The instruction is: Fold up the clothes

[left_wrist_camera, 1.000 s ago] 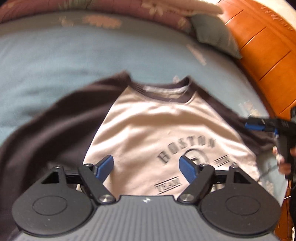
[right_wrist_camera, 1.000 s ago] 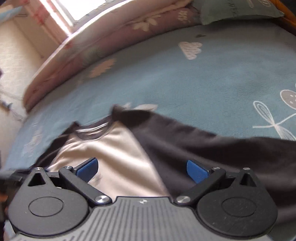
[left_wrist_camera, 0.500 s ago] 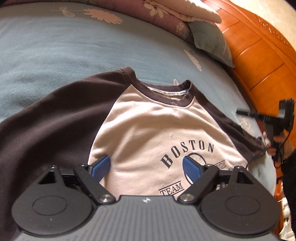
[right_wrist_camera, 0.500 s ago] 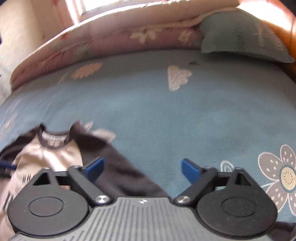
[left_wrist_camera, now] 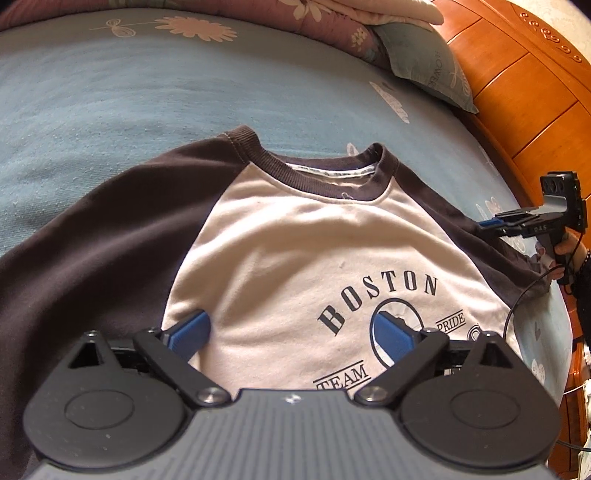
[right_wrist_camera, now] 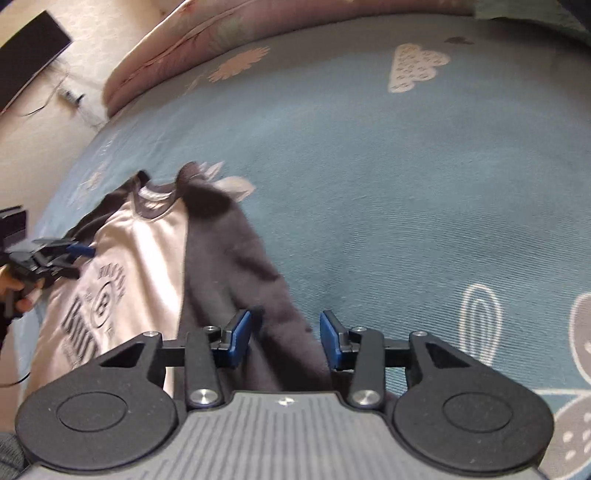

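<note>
Left gripper (left_wrist_camera: 291,330): held wide apart, nothing clasped; its blue pads (left_wrist_camera: 190,332) are poised over the near part of the shirt's pale chest panel, either side of the printed lettering.
Right gripper (right_wrist_camera: 284,336): partly parted, its pads set on either side of the dark sleeve (right_wrist_camera: 236,266); whether the cloth is touched cannot be told. In the left wrist view it is seen at the far right edge, over the end of that same sleeve.
Shirt (left_wrist_camera: 314,251): a raglan top, pale body with dark brown sleeves and collar, spread face up on the bed; "BOSTON", "TEAM" and "PRIDE" are printed on the chest, collar pointing to the far side.
Left sleeve (left_wrist_camera: 103,236): laid out to the left, lightly rumpled.
Bed sheet (left_wrist_camera: 147,103): blue, printed with pale flowers and clouds, beneath the shirt.
Quilt (left_wrist_camera: 325,18): pinkish floral, bunched along the far edge of the bed.
Pillow (left_wrist_camera: 424,62): grey-green, at the far right, next to the quilt.
Headboard (left_wrist_camera: 517,92): orange wood, panelled, on the right.
</note>
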Demonstrator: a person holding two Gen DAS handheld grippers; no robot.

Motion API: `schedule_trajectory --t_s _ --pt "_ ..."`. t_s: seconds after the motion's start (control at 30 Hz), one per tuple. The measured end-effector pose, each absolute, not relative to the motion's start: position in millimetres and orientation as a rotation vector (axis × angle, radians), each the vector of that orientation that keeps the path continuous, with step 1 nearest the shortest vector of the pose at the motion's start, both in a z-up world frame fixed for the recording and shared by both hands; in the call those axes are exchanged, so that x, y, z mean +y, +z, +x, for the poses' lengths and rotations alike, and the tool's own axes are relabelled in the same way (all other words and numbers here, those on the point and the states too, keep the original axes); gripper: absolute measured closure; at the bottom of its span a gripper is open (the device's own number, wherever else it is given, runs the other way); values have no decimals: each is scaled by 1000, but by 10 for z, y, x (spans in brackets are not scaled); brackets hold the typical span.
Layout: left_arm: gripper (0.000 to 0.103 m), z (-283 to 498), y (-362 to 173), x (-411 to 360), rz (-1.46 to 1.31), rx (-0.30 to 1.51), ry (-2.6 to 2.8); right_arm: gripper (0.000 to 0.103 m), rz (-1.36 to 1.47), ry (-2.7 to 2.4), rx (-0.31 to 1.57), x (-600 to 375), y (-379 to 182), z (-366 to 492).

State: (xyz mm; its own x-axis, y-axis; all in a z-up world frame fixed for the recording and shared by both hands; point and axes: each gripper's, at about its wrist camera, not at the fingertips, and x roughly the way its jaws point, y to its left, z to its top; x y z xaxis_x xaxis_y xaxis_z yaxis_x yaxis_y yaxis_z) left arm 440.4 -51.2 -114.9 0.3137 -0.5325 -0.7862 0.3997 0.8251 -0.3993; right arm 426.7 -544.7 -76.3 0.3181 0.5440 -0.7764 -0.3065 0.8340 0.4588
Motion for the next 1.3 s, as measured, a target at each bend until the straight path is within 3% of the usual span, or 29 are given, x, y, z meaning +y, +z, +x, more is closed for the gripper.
schedule_trajectory --t_s 0.07,0.17,0.6,0.73,0.87,0.93,1.1,1.2,1.3 --pt "8 4409 -1149 -511 -144 1091 -616 60 263 604 1127 -5492 -796 4308" --pt "8 4417 -1149 -504 -154 1092 -615 88 318 585 1123 -5581 -867 4369" --pt "8 4432 -1138 -502 -164 1090 -605 103 61 352 989 -5412 -671 4280" --pt "9 4405 -1024 -486 -156 1053 -592 99 70 260 945 -5417 -556 4207" --pt "9 4443 -1065 -494 -130 1065 -592 86 105 330 884 -5133 -243 4036" --pt "9 4467 -1116 -500 -116 1058 -581 80 113 391 952 -4867 -290 4035" --pt "8 4556 -1146 -543 -104 1028 -580 79 -38 333 1072 -4283 -732 4205" --pt "7 4610 -1141 -633 -70 1020 -560 83 108 253 1042 -4423 -747 4471" --pt "8 4616 -1082 -692 -47 1034 -538 80 226 189 1040 -4519 -698 4586"
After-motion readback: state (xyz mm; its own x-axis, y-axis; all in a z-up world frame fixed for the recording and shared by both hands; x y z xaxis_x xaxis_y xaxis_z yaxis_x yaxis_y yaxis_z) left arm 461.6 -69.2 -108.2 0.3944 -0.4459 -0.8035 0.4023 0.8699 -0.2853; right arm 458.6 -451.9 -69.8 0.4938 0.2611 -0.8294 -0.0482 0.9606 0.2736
